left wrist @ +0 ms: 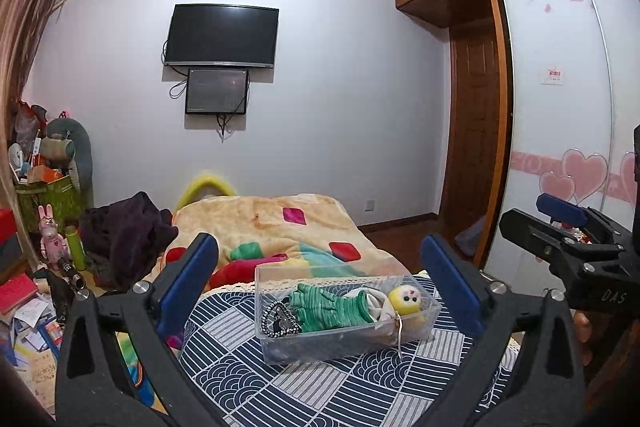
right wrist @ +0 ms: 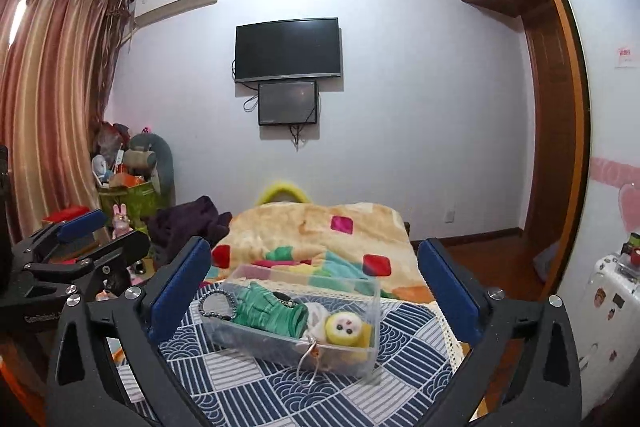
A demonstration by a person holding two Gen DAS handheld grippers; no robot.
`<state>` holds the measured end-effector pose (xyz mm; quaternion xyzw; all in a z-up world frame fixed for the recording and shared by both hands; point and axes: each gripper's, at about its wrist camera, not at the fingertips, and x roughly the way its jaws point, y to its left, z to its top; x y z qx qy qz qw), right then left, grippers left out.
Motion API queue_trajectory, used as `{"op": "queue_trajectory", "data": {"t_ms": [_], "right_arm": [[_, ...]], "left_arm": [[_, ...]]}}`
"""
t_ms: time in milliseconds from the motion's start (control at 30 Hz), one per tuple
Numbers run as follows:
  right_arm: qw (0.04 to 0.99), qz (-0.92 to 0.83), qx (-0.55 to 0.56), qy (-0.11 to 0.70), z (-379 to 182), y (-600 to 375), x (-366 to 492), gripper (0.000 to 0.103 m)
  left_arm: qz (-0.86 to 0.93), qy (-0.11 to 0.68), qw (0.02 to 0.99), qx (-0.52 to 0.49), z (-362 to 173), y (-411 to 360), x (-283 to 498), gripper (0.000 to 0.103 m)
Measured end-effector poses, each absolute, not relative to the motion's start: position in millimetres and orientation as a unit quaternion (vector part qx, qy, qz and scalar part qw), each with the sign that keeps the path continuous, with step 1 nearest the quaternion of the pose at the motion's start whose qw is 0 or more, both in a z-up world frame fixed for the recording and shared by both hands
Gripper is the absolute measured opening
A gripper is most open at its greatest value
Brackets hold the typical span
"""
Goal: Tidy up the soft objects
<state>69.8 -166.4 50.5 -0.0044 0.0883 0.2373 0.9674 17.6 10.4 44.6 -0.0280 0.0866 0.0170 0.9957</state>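
A clear plastic box (left wrist: pixel 280 343) (right wrist: pixel 360 355) stands on a blue-and-white patterned cloth (left wrist: pixel 320 383) (right wrist: pixel 256 391) on the bed. In it lie a green knit glove (left wrist: pixel 328 307) (right wrist: pixel 268 309), a yellow plush doll with a white body (left wrist: pixel 404 299) (right wrist: pixel 346 327) and a black beaded item (left wrist: pixel 278 319) (right wrist: pixel 216 303). My left gripper (left wrist: pixel 320 287) is open and empty, held above and short of the box. My right gripper (right wrist: pixel 316 291) is open and empty, also short of the box. Each gripper shows at the edge of the other's view, the right one (left wrist: pixel 560 227) and the left one (right wrist: pixel 84 239).
A beige blanket with coloured patches (left wrist: pixel 280 223) (right wrist: pixel 320 227) covers the far bed. Dark clothes (left wrist: pixel 128 231) (right wrist: pixel 188 223) lie at its left. Clutter and a pink rabbit toy (left wrist: pixel 51 239) stand at the left. A wardrobe (left wrist: pixel 560 87) and a white suitcase (right wrist: pixel 604 307) are at the right.
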Motion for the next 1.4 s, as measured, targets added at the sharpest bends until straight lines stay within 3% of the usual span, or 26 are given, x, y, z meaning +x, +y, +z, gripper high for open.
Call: {"op": "queue_trajectory", "data": {"t_ms": [1400], "right_arm": [[0.968, 0.236, -0.001, 0.089, 47.5, -170.0, 65.3, 0.103]], "left_arm": [[0.015, 0.085, 0.996, -0.023, 45.2, 4.0, 9.2, 0.103]]}}
